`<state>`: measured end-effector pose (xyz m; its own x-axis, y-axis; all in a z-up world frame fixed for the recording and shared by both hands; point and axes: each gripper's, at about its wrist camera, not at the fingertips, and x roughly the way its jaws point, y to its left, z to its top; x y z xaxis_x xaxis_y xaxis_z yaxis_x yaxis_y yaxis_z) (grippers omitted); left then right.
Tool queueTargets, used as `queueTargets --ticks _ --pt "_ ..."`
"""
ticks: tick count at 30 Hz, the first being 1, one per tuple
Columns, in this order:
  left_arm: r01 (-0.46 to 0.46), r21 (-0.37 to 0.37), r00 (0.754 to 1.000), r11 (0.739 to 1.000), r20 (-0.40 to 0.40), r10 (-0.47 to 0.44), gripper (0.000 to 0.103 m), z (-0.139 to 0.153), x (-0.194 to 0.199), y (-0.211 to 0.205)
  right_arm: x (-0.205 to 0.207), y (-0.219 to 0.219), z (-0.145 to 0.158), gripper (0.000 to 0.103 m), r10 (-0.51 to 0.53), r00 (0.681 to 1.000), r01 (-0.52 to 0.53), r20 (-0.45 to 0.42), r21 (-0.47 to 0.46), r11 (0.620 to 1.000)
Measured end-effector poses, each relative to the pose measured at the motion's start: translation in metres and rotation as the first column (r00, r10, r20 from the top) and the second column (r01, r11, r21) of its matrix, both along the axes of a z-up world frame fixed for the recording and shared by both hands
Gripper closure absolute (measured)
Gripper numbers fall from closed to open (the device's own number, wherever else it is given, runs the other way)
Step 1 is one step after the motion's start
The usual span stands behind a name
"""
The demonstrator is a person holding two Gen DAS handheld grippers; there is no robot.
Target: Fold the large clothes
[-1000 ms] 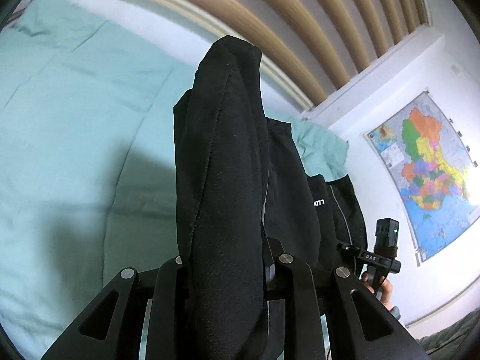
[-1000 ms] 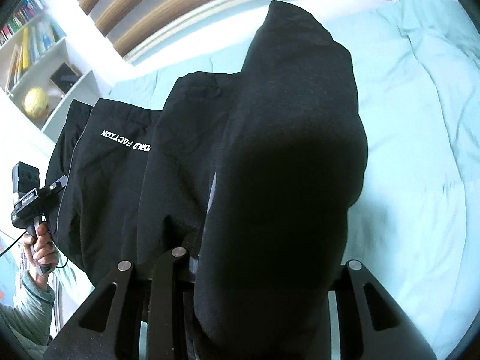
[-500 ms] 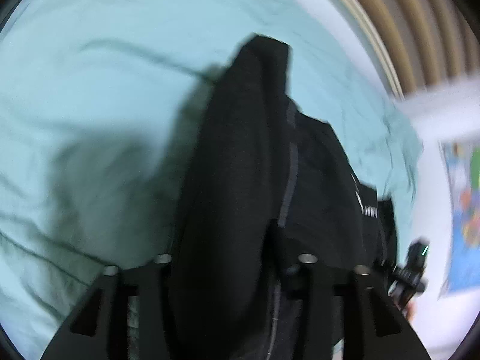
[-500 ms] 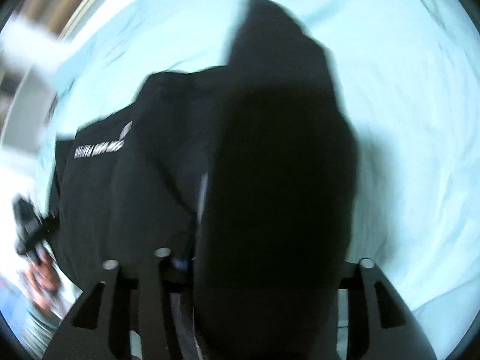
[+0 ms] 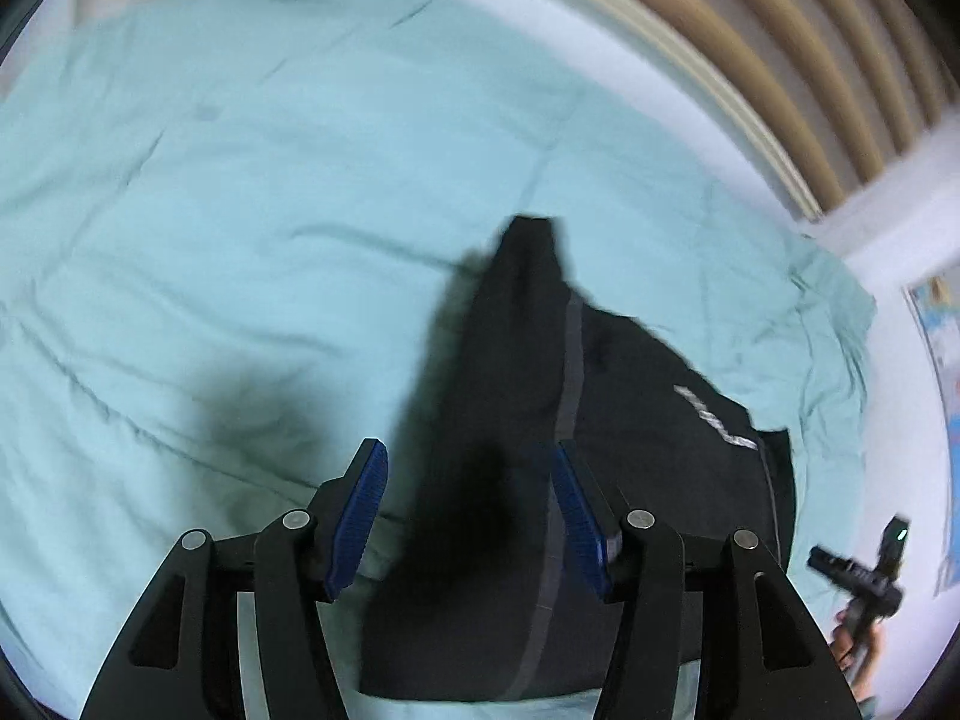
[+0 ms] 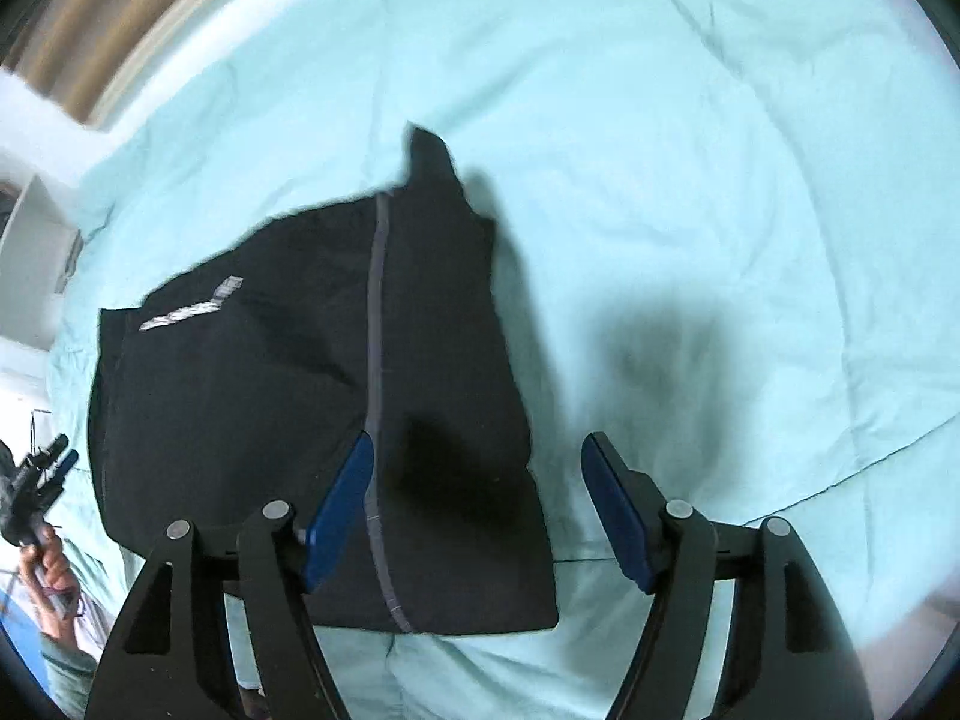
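Observation:
A black garment (image 5: 516, 432) with white lettering and a grey seam lies folded on the light teal bedspread (image 5: 240, 192). It also shows in the right wrist view (image 6: 312, 372). My left gripper (image 5: 468, 510) is open, its blue pads (image 5: 360, 510) standing apart on either side of the garment's near end. My right gripper (image 6: 480, 510) is open too, just above the garment's near right corner, holding nothing. The frames are motion-blurred.
The bedspread (image 6: 690, 150) spreads wide around the garment. A wooden slatted headboard (image 5: 780, 60) and white wall lie beyond. A wall map (image 5: 942, 372) hangs at right. The other hand-held gripper shows at the edge of each view (image 5: 864, 570) (image 6: 36, 480).
Both grippers were shut on raised folds of the black garment; they swung down over the bed and opened. The garment now lies flat on the bedspread.

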<state>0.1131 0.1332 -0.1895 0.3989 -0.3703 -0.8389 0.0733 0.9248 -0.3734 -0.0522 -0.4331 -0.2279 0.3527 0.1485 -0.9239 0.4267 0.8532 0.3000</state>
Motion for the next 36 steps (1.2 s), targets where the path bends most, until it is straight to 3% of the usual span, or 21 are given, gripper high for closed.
queueTargets --ticks 3,6,8,11,14,19,25,29,36 --pt "0.097 0.010 0.995 0.995 0.027 -0.097 0.044 0.009 -0.016 -0.041 0.002 0.030 0.016 0.028 0.031 0.998 -0.030 0.054 -0.025 0.999" --pt "0.212 0.043 0.976 0.976 0.037 -0.214 0.044 0.001 -0.032 -0.094 0.019 0.076 0.012 0.028 0.101 0.993 -0.099 0.067 -0.030 0.995" --pt "0.277 0.100 0.959 0.956 0.028 -0.281 0.044 -0.011 -0.041 -0.125 0.031 0.114 0.002 0.028 0.162 0.986 -0.156 0.041 -0.124 0.980" --pt "0.369 0.120 0.929 0.922 -0.028 -0.368 0.044 -0.044 -0.050 -0.161 0.045 0.141 -0.027 0.028 0.183 0.983 -0.181 0.008 -0.112 0.977" --pt "0.393 0.223 0.919 0.892 -0.084 -0.384 0.045 -0.077 -0.051 -0.178 0.052 0.158 -0.057 0.028 0.188 0.981 -0.194 -0.056 -0.140 0.971" --pt "0.360 0.188 0.932 0.914 -0.126 -0.341 0.045 -0.093 -0.040 -0.171 0.056 0.169 -0.069 0.028 0.217 0.973 -0.230 -0.084 -0.198 0.953" --pt "0.365 0.179 0.930 0.914 -0.114 -0.349 0.044 -0.067 -0.044 -0.163 0.051 0.160 -0.049 0.028 0.174 0.981 -0.183 -0.081 -0.135 0.974" --pt "0.339 0.160 0.939 0.927 -0.110 -0.325 0.044 -0.044 -0.049 -0.148 0.038 0.169 -0.018 0.028 0.202 0.978 -0.210 -0.060 -0.187 0.960" --pt "0.257 0.247 0.963 0.934 0.012 -0.268 0.044 0.029 -0.064 -0.137 0.025 0.169 0.046 0.028 0.128 0.991 -0.121 0.033 -0.164 0.979"
